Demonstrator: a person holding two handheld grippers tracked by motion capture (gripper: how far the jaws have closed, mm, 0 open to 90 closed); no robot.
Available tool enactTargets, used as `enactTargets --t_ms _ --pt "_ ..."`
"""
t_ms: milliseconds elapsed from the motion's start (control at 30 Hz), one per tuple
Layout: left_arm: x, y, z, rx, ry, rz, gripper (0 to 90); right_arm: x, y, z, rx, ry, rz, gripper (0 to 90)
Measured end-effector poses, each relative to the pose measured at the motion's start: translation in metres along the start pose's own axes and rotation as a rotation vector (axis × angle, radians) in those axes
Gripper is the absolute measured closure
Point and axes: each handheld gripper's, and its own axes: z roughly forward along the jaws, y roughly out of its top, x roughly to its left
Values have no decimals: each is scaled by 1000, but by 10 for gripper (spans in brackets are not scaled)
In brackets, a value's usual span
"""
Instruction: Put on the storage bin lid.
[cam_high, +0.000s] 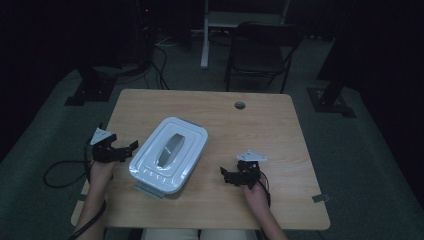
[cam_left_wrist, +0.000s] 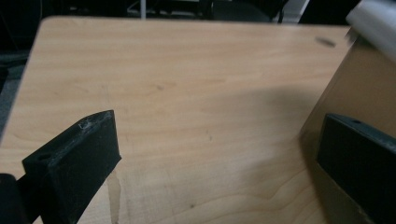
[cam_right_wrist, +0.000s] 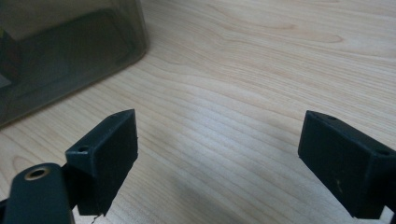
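White-lidded container sits left of centre on the wooden table. My left gripper is just beside its left wall, jaws spread wide, nothing between. My right gripper is near its right side, gaping too, empty.

Light wooden table with a round cable hole near its far edge, dark folding chair behind it on grey floor, white desk leg beside the chair, black cables trailing across the floor.
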Motion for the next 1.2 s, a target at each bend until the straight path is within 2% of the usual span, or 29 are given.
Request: enactTargets --t_ms 167,300,367,500,600,733,900,1000,1200 --pt "-5 -6 10 24 -18 -2 6 1 0 0 -13 -13 0 120" --pt "-10 -8 17 42 -30 15 6 2 0 0 -17 -34 6 121" --pt "-13 -9 21 45 -43 10 6 3 0 1 -12 -29 10 120" --pt "-22 -10 27 83 -62 48 6 5 0 1 -17 -32 8 120" --pt "-23 -12 27 76 -65 35 6 5 1 1 -27 -31 16 120" --pt "-28 -13 27 92 -81 42 6 5 4 1 -29 -41 17 120" --pt "-40 -15 26 118 -113 48 6 8 7 2 -35 -36 19 120" --pt "-48 -15 27 144 -110 70 6 11 7 3 -33 -38 12 120" --pt "-57 -16 25 156 -102 72 6 9 6 3 -34 -37 17 120"
